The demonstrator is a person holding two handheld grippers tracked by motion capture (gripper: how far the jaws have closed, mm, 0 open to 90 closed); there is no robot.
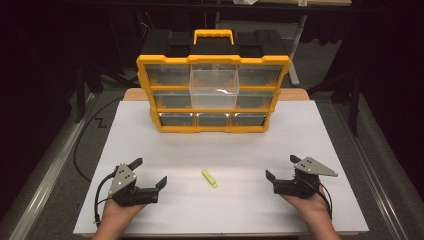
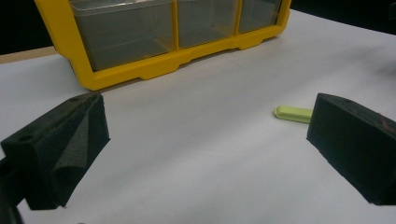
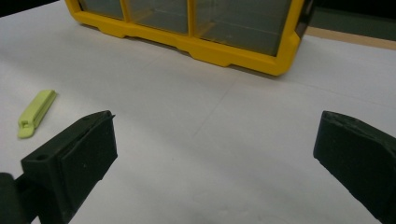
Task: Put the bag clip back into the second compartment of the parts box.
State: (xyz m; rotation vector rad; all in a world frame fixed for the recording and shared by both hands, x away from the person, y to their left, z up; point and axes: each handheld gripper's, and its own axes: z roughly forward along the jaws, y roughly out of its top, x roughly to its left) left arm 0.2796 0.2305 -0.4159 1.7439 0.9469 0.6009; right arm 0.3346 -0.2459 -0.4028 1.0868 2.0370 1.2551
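Resting on white table (image 1: pixel 300 130), left gripper (image 1: pixel 150 173) & right gripper (image 1: pixel 282 167) both w/ jaws wide apart, holding nothing, yellow-green clip (image 1: pixel 209 178) lying flat btwn them, touching neither, yellow drawer organizer (image 1: pixel 213 92) at far end, 1 clear drawer (image 1: pixel 214 88) pulled out

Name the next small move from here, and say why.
Probably the right gripper should reach toward the yellow-green clip lying flat on the white table between both grippers. Both sets of jaws stand open and empty, and one clear drawer of the yellow organizer is pulled out, seemingly ready for it.
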